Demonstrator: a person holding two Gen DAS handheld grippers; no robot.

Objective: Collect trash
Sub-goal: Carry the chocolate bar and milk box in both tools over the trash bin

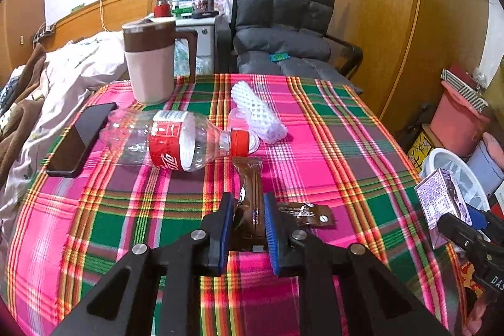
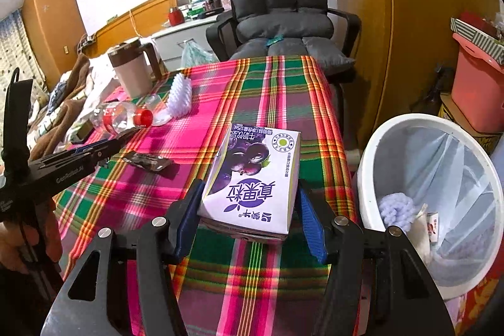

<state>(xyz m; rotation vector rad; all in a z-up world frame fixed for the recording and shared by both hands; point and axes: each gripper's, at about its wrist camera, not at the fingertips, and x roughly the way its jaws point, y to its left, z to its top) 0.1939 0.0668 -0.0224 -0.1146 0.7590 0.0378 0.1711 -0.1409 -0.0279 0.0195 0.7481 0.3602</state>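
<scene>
Left gripper (image 1: 249,229) nearest, jaws clamped on brown snack wrapper (image 1: 250,194), pads pinching its near end, far end sticking out over plaid table (image 1: 315,131). Wrapper: light, crinkly, slippery film; grip mid-body, firm. Right gripper (image 2: 249,210) jaws wide, closed on purple milk carton (image 2: 252,178) by its long sides, held above table edge. Carton: stiff card, light if empty, crushable. White lined bin (image 2: 375,147) just right of carton. Second wrapper (image 1: 305,213), empty cola bottle (image 1: 170,140), foam net (image 1: 258,112) lie on table.
</scene>
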